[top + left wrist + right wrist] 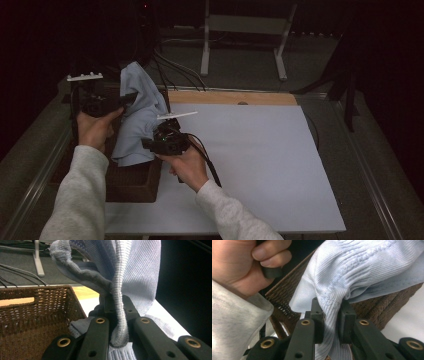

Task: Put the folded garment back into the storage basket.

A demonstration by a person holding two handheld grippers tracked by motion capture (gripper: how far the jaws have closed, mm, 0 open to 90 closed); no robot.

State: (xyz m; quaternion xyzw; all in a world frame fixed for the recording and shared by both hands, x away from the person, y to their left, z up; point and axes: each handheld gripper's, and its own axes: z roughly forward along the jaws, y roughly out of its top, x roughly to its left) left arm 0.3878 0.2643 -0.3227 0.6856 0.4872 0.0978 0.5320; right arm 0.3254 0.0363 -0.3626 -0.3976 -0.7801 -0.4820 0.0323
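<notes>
A pale blue knitted garment (137, 112) hangs bunched between my two grippers over a dark brown wicker basket (135, 182) at the table's left edge. My left gripper (131, 96) holds it up high at the left, shut on a ribbed fold of the garment (117, 312). Lower and nearer the table's middle, my right gripper (148, 144) is shut on another bunch of the garment (332, 302), just above the basket's woven rim (287, 287). The basket (37, 312) is below the left gripper's jaws.
A white sheet (250, 165) covers the table to the right of the basket, with a wooden strip (230, 97) along its far edge. Cables (175, 70) and a white stand (245, 30) lie on the floor beyond. Metal rails (370, 170) run along the sides.
</notes>
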